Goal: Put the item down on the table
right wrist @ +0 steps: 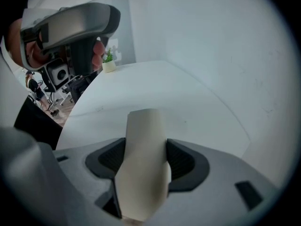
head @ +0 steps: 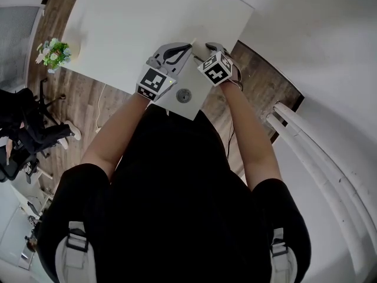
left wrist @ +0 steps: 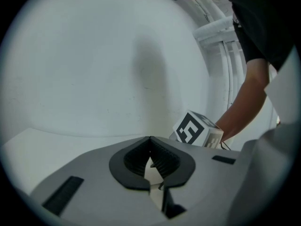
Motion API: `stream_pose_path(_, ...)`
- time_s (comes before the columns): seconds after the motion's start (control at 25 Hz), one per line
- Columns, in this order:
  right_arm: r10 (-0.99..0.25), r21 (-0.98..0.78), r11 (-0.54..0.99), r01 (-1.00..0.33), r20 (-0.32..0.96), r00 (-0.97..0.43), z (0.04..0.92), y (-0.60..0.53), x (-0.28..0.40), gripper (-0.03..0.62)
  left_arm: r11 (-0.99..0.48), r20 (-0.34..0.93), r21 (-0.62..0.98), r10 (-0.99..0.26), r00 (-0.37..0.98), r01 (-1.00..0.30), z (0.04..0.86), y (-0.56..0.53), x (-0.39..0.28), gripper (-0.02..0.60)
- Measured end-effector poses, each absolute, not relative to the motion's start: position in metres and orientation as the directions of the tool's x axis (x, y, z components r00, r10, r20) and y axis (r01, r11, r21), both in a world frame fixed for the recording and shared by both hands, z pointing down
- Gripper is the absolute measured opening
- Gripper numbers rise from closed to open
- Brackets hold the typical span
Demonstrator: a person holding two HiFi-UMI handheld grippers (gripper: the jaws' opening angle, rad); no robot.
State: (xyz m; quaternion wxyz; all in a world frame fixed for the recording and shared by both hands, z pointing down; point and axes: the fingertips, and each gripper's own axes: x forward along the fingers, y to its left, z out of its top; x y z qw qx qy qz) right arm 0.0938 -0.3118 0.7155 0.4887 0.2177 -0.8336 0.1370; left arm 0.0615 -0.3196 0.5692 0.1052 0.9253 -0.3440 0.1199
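The item is a pale cream, smooth, tube-like piece [right wrist: 143, 168]. My right gripper [right wrist: 146, 157] is shut on it, with the dark ribbed pads pressing its two sides, and its end sticks out past the jaws over the white table [right wrist: 155, 88]. In the head view the right gripper [head: 207, 49] is above the table's near edge, and the item is mostly hidden between the two grippers. My left gripper [head: 177, 55] is close beside it on the left. Its jaws [left wrist: 150, 147] meet at the tips and nothing shows clamped between them. The right gripper's marker cube [left wrist: 195, 130] appears just beyond.
A round socket [head: 184, 95] is set in the table's near corner, under the grippers. A small potted plant [head: 54, 53] stands at the table's far left corner. Black office chairs [head: 29, 131] are on the wooden floor to the left. White rails [head: 318, 152] run along the right.
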Motion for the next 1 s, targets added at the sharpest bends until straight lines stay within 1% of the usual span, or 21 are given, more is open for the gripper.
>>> stream_pose_path(0.2,-0.194,-0.002,0.891,-0.454,0.902,-0.385,0.735,-0.308,0.09,0.278,-0.73,0.307,0.108,-0.622,0.721,-0.675,0.569,-0.32,0.056,-0.006)
stream_pose_path(0.52,-0.204,0.03,0.895,-0.445,0.915,-0.348,0.745,-0.306,0.087,0.278,-0.724,0.308,0.095,-0.631,0.712,-0.683,0.559,-0.321,0.044,-0.006)
stream_pose_path(0.72,-0.213,0.007,0.875,-0.485,0.904,-0.371,0.735,-0.307,0.086,0.278,-0.737,0.309,0.087,-0.619,0.722,-0.67,0.555,-0.315,0.041,-0.006)
stream_pose_path(1.0,-0.286,0.034,0.846,-0.533,0.872,-0.397,0.69,-0.306,0.085,0.278,-0.765,0.292,0.075,-0.597,0.748,-0.64,0.535,-0.309,0.042,-0.006)
